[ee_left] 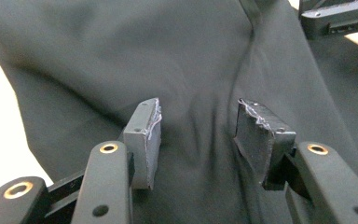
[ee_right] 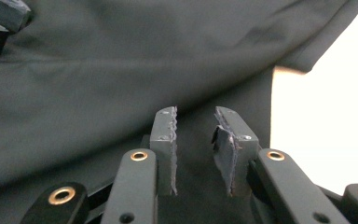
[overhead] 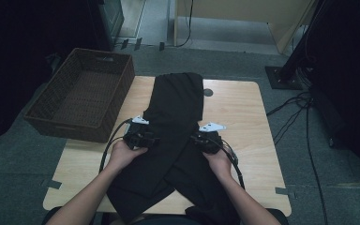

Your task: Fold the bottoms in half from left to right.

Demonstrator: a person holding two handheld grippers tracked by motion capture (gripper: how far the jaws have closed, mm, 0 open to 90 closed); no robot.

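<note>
Trousers (overhead: 176, 122) of black cloth lie along the middle of the wooden table (overhead: 248, 117), legs spreading toward the person. Left gripper (overhead: 142, 137) and right gripper (overhead: 206, 139) rest on the cloth at either side, jaws apart, clamping nothing. Beside the table's left edge sits a wicker basket (overhead: 82, 96).

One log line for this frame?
left gripper: open, over trousers | right gripper: open, over trousers | basket: left of trousers

Left tool (overhead: 143, 138) gapes wide; right tool (overhead: 205, 140) is partly parted, forearms converging.
</note>
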